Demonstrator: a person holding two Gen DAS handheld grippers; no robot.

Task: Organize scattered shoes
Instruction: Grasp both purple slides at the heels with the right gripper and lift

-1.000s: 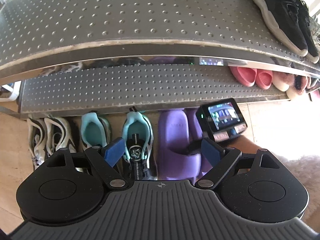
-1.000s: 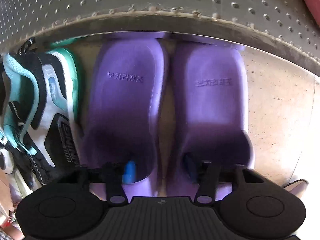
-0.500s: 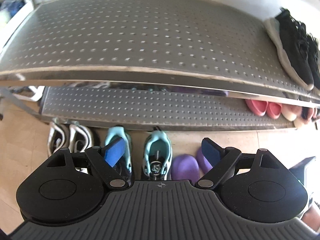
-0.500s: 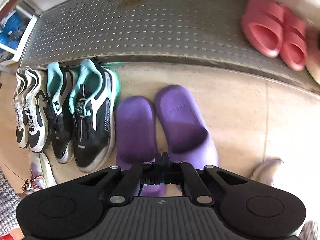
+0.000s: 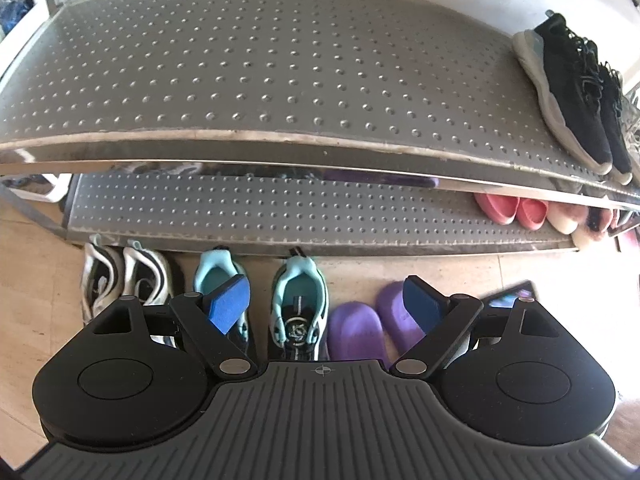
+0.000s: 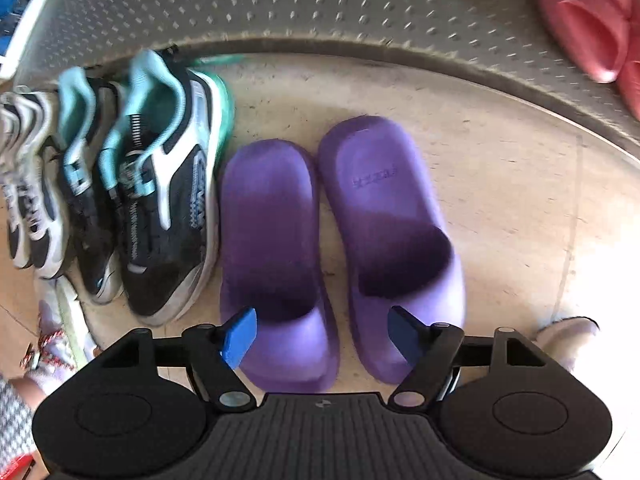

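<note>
Your right gripper [image 6: 320, 334] hangs above the purple slippers [image 6: 340, 240] w/ jaws opening & nothing between the pads, while your left gripper [image 5: 326, 306] is spread wide & empty, aimed at the rack's front edge. Both slippers sit side by side on the floor [image 6: 500, 200] just in front of the lower shelf [image 6: 320, 4], heels toward its edge, right next to the teal sneakers [image 6: 160, 184]; white/black sneakers [image 5: 120, 276] lie past those toward the rack's left end. Pink slippers [image 5: 508, 208] rest near the lower shelf's right end, black sneakers [image 5: 576, 92] at the top shelf's [image 5: 260, 64] right end.
</note>
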